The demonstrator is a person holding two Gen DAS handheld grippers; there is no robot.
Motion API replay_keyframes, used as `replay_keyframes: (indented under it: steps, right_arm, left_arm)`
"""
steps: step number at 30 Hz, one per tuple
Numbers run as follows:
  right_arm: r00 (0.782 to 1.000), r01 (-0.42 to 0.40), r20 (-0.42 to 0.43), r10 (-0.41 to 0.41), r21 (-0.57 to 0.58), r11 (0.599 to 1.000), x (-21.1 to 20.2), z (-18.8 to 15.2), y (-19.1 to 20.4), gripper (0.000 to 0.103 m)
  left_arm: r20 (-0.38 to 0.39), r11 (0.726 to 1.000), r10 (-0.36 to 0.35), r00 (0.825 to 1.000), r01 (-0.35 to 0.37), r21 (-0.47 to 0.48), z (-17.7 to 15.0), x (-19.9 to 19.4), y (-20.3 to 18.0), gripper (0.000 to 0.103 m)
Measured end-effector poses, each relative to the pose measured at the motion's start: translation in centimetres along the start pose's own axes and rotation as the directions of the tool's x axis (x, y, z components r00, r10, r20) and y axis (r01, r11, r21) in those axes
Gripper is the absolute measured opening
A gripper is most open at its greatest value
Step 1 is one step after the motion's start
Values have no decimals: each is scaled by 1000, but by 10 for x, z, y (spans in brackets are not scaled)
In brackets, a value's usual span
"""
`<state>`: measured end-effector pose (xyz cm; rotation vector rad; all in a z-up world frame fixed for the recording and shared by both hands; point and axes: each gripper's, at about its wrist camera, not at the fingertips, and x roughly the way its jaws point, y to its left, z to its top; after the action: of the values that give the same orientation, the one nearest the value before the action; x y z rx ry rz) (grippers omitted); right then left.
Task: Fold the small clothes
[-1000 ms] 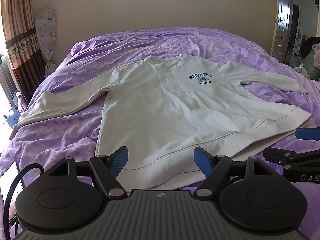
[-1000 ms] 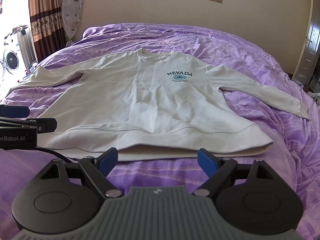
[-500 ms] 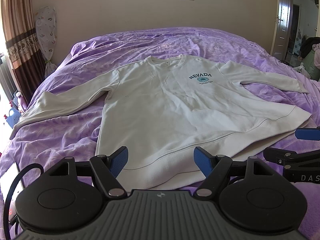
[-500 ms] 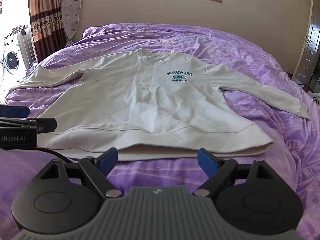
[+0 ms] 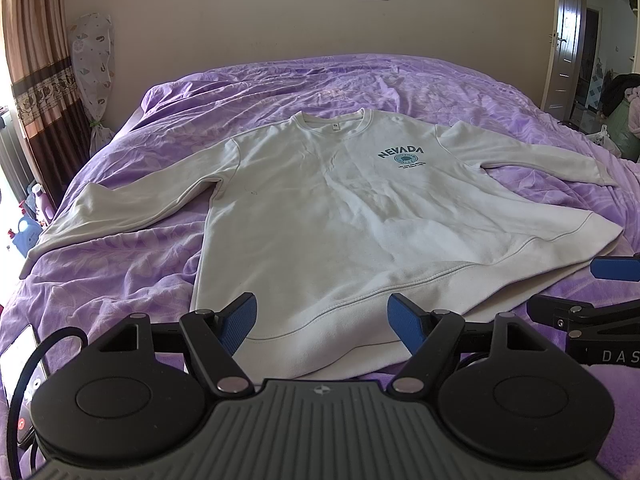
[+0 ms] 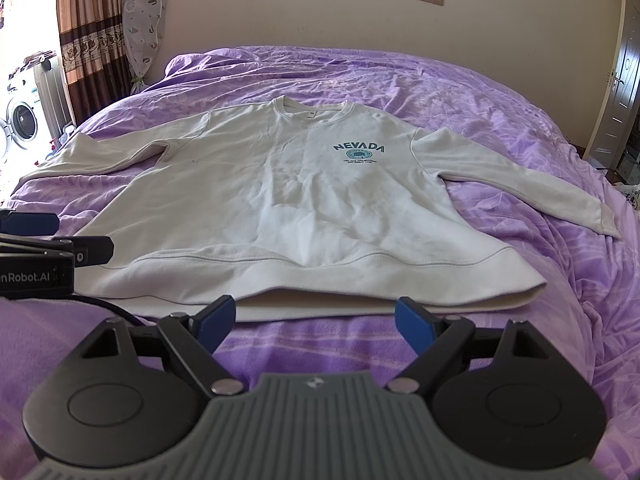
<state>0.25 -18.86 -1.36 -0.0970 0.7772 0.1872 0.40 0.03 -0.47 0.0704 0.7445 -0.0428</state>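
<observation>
Unfolded as yet, a cream sweatshirt (image 5: 332,208) printed "NEVADA" lies face up on a bed with a purple cover (image 5: 120,280), its neckline toward the far wall and its hem nearest the cameras. Both sleeves are spread out to either side: the left sleeve (image 5: 120,208) runs toward the curtained window, the right sleeve (image 6: 520,176) toward the door side of the room. No crease or fold line shows in the body apart from soft wrinkles, so the folding appears not to have begun.

Two pairs of tongs wait at the foot of the garment. The left tongs (image 5: 322,318) stand wide apart with nothing between them, poised just over the near hem toward its left corner. The right tongs (image 6: 314,318) are likewise spread and empty, hanging just short of the hem's edge near the middle, where the top layer lifts slightly off the lower one. Each pair is also visible at the edge of the other's camera, showing they sit side by side, close together.

Everything remains to be done, it seems: bringing in the sleeves, doubling the body, and squaring the bundle. A phone (image 5: 18,380) lies on the bed cover at the left, beside a black cable; a washing machine (image 6: 18,124) stands beyond the curtain.
</observation>
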Motion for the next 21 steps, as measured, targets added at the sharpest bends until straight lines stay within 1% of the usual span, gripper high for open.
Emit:
replay_keyframes:
  steps: [3,5,7,10,13,15,17,19,21]
  right_arm:
    - [1000,-1,0,1,0,1000,0,0,0,83]
    - [1000,-6,-1,6,0,1000,0,0,-1,83]
    - [1000,-28,-6,28,-3,1000,1,0,-3,83]
    - [998,-57,-3,57,-5,998,0,7,-12,83]
    - [998,-53,19,53,-14,998,-3,24,-26,83]
    - [998,-37,42,38,-22,999,-4,37,-33,83]
    - [997,-30,68,31,-15,999,-4,50,-42,83]
    - [995,-38,93,38,7,999,-4,62,-55,82]
    - [993,-27,114,23,35,999,-1,72,-68,82]
  left_arm:
    - [0,1000,0,1000,0,-1,0,-1,0,87]
    - [0,1000,-2,1000,2,-4,0,-1,0,84]
    - [5,1000,0,1000,0,-11,3,-3,6,79]
    - [49,999,49,998,-48,-17,15,-17,24,77]
    - [109,989,143,984,-145,9,32,-36,48,76]
    - [132,976,215,968,-219,17,45,-48,70,76]
    - [128,962,273,953,-274,-12,60,-58,100,76]
    - [102,953,303,948,-297,-64,70,-63,134,76]
    - [53,938,331,942,-322,-126,79,-63,176,77]
